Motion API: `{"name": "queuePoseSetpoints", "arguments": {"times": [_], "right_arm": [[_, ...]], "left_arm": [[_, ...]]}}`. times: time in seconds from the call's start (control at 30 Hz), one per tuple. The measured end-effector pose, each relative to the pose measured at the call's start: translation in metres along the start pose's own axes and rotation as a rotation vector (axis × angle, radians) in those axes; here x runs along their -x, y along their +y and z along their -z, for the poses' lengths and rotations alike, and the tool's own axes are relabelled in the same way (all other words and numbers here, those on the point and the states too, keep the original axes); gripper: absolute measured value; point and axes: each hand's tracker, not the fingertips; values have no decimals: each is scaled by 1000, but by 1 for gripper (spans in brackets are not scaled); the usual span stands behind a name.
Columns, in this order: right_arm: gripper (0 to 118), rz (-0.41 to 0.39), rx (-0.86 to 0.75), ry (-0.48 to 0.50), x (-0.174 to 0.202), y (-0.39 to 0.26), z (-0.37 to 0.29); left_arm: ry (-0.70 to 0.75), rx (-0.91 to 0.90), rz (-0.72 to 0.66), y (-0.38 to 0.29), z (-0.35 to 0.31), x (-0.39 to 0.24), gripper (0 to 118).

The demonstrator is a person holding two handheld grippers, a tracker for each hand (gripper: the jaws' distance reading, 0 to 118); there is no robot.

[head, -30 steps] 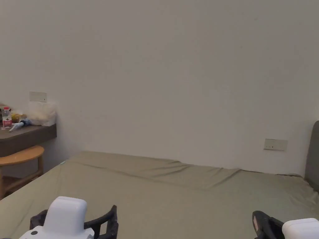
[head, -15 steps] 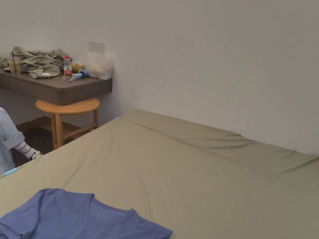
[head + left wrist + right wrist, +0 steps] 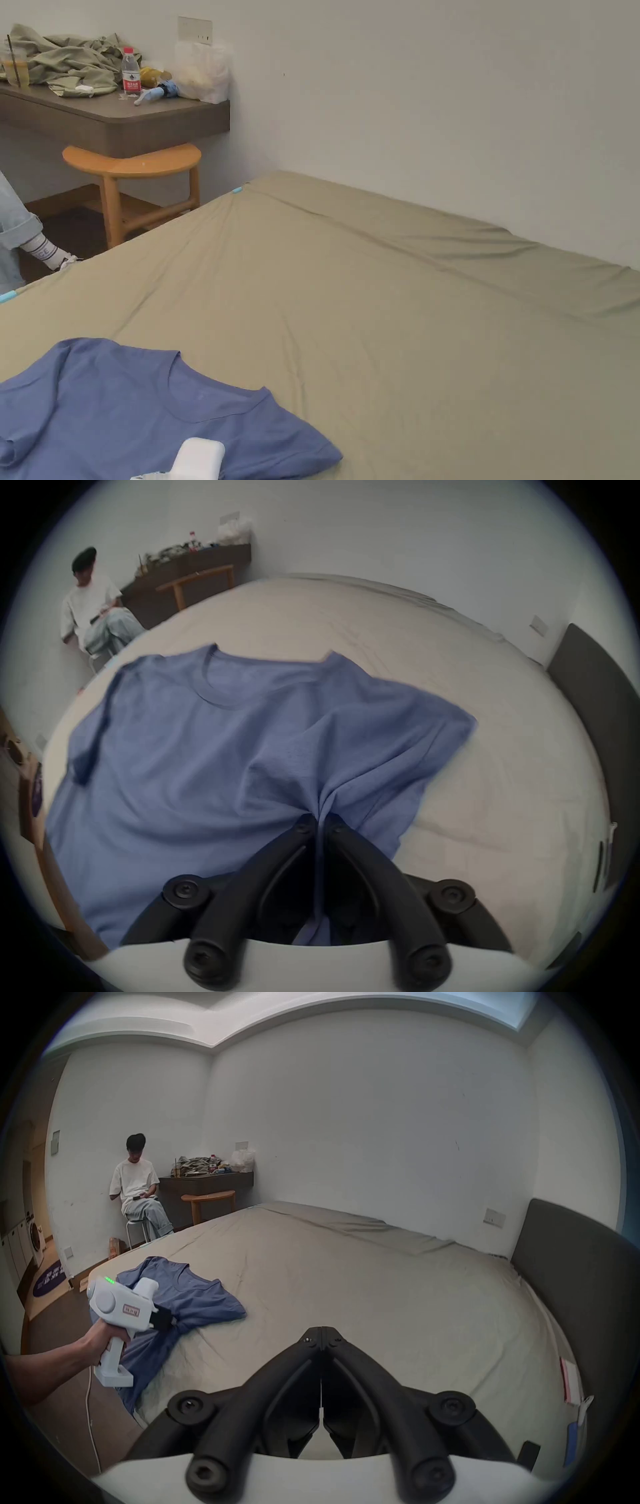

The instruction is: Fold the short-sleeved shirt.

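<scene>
A blue short-sleeved shirt (image 3: 214, 757) lies spread at the bed's (image 3: 406, 312) near corner. The left tool (image 3: 317, 821) pinches a bunched fold of the shirt's cloth; the right tool (image 3: 322, 1333) – jaws pressed together, empty – hovers over bare bedsheet beside the shirt.

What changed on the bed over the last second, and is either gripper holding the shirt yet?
Mostly the head camera swung left and down, bringing the blue shirt into view. The left gripper is shut on its bunched fabric; the right gripper is shut, holding nothing. Between the last two head pictures the shirt lies much the same on the bed.
</scene>
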Motion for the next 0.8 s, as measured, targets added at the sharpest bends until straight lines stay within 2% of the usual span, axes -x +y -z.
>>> {"name": "queuePoseSetpoints", "arguments": {"times": [0.07,0.13,0.3,0.37,0.57,0.8], "right_arm": [[9,15,3,-4,-7,-4,-6],[9,15,3,-20,-16,-9,-14],[9,48,-7,-92,-52,-15,-41],[9,76,-17,-121,-68,-18,-53],[9,132,-63,-218,-112,-27,-106],[9,181,-115,-353,-163,-38,-177]], "left_arm": [[-60,21,-24,8,-5,3,5],[-60,-54,-63,18,-25,-2,5],[-110,-204,-6,61,-79,-39,5],[-180,-241,12,73,-101,-59,5],[-371,-326,178,95,-164,-176,5],[-719,-304,354,37,-232,-343,5]]}}
